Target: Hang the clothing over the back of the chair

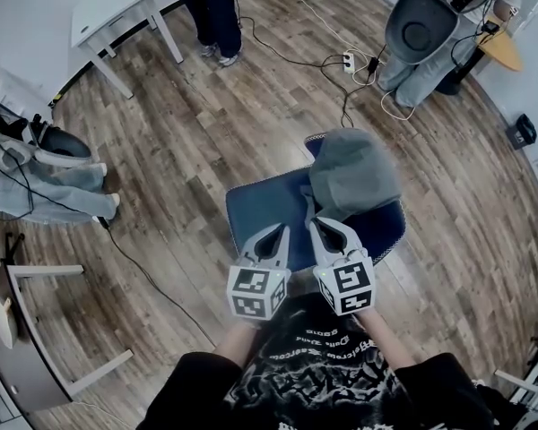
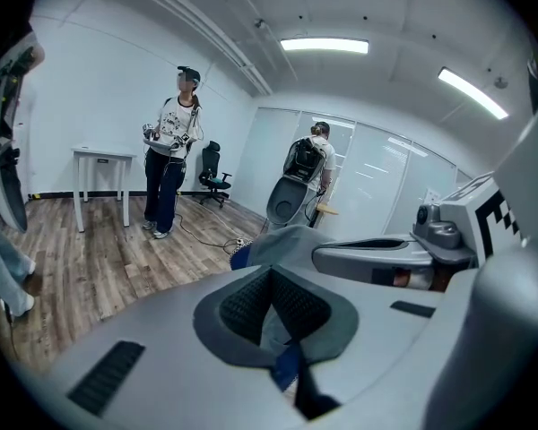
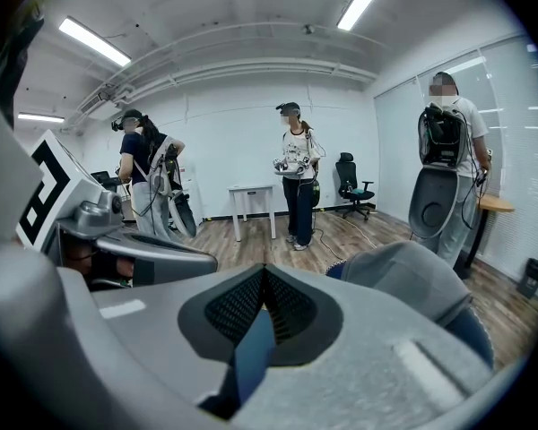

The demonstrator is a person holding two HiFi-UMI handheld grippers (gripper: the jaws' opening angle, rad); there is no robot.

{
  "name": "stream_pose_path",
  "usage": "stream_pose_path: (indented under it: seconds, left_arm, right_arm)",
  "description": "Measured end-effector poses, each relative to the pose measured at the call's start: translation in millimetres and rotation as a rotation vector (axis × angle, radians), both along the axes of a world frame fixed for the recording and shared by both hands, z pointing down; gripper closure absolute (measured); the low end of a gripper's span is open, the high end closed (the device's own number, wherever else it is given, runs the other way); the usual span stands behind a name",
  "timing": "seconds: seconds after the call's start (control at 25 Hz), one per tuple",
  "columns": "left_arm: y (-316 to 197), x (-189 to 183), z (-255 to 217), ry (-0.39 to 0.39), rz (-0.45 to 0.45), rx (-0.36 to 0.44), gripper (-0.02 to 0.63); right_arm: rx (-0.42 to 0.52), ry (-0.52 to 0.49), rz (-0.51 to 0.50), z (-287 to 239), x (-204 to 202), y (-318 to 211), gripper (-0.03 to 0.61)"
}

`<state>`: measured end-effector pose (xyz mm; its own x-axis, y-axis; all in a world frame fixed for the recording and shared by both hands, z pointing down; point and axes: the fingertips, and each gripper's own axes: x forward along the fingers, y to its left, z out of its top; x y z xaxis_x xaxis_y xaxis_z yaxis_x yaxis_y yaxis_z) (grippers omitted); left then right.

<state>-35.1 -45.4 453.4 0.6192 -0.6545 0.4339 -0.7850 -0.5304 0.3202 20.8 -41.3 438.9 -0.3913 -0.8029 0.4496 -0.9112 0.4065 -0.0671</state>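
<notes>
A grey garment (image 1: 351,173) lies draped over the back of a blue chair (image 1: 264,206), at the seat's far right side. Both grippers hover side by side over the seat's near edge. My left gripper (image 1: 274,232) is shut with nothing between its pads. Just to its right, my right gripper (image 1: 318,226) is also shut and empty, its tip close to the garment's lower hem. In the left gripper view the garment (image 2: 282,240) shows beyond the closed left gripper (image 2: 271,271). From the right gripper view the garment (image 3: 403,276) sits right of the closed right gripper (image 3: 264,271).
A white table (image 1: 117,12) stands at the far left, with a person (image 1: 211,12) beside it. Another person carrying a grey pack (image 1: 426,25) is at the far right. Cables and a power strip (image 1: 348,61) lie on the wood floor. Jeans (image 1: 45,182) hang at the left.
</notes>
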Motion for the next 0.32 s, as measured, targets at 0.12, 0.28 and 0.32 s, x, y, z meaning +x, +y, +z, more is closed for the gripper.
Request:
stream_pose_path:
  seconds: [0.12,0.28,0.32]
  left_arm:
    - [-0.6,3.6,1.7,-0.003,0.002,-0.005,0.604]
    - [-0.2,7.3,1.2,-0.007,0.006,-0.006,0.604]
    - [0.0,8.0,1.0,-0.009,0.007,-0.007,0.604]
  right_arm:
    - [-0.006,-0.001,0.002,1.2,2.6,0.4,0.574]
    - [-0.013,-0.005,0.002,0.3,3.3,2.2,0.574]
    - [-0.015,-0.006,0.002,0.0,3.4,2.5,0.574]
